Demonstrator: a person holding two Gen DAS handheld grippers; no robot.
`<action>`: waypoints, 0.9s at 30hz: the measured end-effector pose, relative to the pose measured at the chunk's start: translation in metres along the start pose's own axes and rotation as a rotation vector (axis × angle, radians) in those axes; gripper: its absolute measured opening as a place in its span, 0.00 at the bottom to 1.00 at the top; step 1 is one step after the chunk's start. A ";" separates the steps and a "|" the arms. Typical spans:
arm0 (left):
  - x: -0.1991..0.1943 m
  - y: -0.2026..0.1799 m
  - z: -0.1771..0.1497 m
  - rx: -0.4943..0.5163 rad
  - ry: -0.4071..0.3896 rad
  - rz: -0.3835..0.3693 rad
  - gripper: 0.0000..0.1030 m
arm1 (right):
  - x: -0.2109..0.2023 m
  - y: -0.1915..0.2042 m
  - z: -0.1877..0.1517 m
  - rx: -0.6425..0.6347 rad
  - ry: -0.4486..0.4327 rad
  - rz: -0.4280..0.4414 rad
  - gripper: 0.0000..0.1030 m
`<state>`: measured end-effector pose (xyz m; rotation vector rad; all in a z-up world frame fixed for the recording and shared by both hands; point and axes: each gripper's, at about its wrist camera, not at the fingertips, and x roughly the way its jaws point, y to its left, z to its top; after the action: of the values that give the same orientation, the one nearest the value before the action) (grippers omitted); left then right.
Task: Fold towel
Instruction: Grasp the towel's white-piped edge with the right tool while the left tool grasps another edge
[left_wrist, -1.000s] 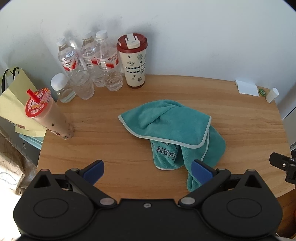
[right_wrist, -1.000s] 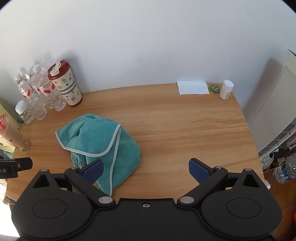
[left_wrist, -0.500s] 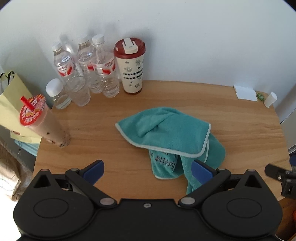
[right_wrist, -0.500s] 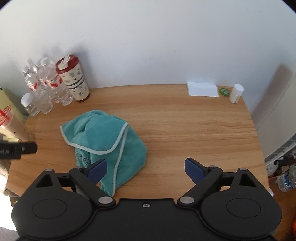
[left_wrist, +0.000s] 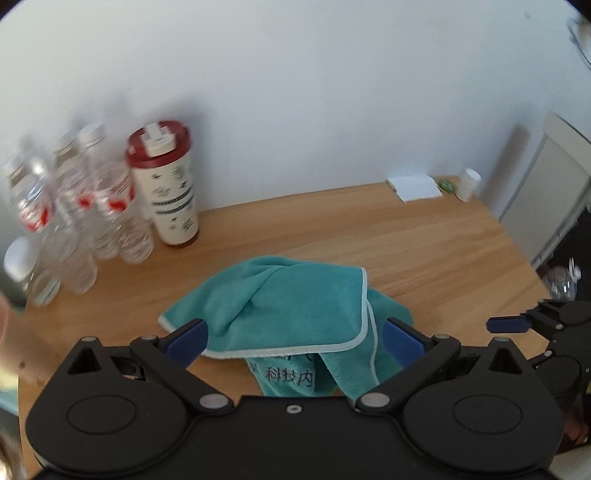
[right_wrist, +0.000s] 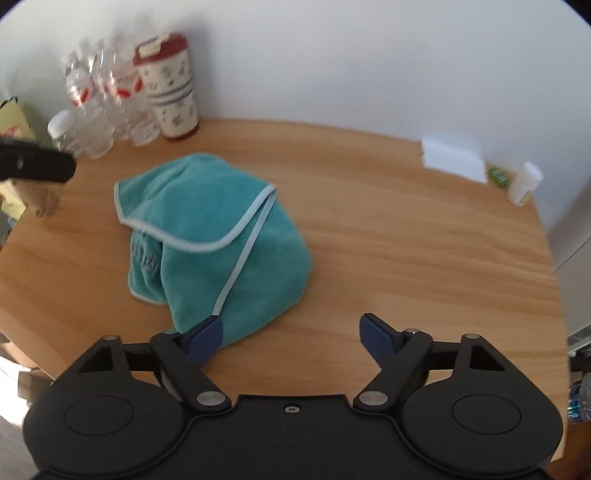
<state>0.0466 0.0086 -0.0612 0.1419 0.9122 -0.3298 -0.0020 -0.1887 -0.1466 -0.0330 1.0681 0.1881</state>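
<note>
Two sets of jaws, both spread wide, both empty, and I'm hovering over a crumpled teal towel (left_wrist: 291, 306) on the wooden table (left_wrist: 443, 251).

Starting at the left of the left wrist view: clear water bottles (left_wrist: 92, 214) and a red-lidded tumbler (left_wrist: 166, 188) stand bunched against the wall at upper left, which I judge keeps the middle of the table free for folding. Centre frame, my left gripper (left_wrist: 293, 338) straddles the towel's near hem, blue pads either side of it and not touching as far as I can tell. Far right, a white paper square (left_wrist: 415, 186) and a small white bottle (left_wrist: 468, 183) sit at the back edge.

Over to the right wrist view: the towel (right_wrist: 221, 236) lies left of centre, bunched, with one flap thrown over the rest. Its long axis runs from upper left down toward lower centre, and the pale piped edge trails down to a corner just by my right gripper's (right_wrist: 291, 334) left pad. That corner looks like my first grab; the towel needs spreading flat before any fold.
</note>
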 end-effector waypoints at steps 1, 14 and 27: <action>0.005 0.001 -0.001 0.016 -0.003 -0.002 1.00 | 0.003 0.000 -0.001 0.003 0.004 0.005 0.79; 0.071 0.042 -0.031 0.164 0.031 -0.043 0.99 | 0.041 0.020 -0.001 -0.021 -0.019 0.081 0.58; 0.115 0.086 -0.056 0.299 0.100 -0.073 0.99 | 0.059 0.062 0.029 -0.296 -0.145 0.049 0.53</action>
<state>0.0989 0.0792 -0.1884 0.4036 0.9643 -0.5303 0.0397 -0.1158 -0.1804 -0.2565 0.8902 0.3864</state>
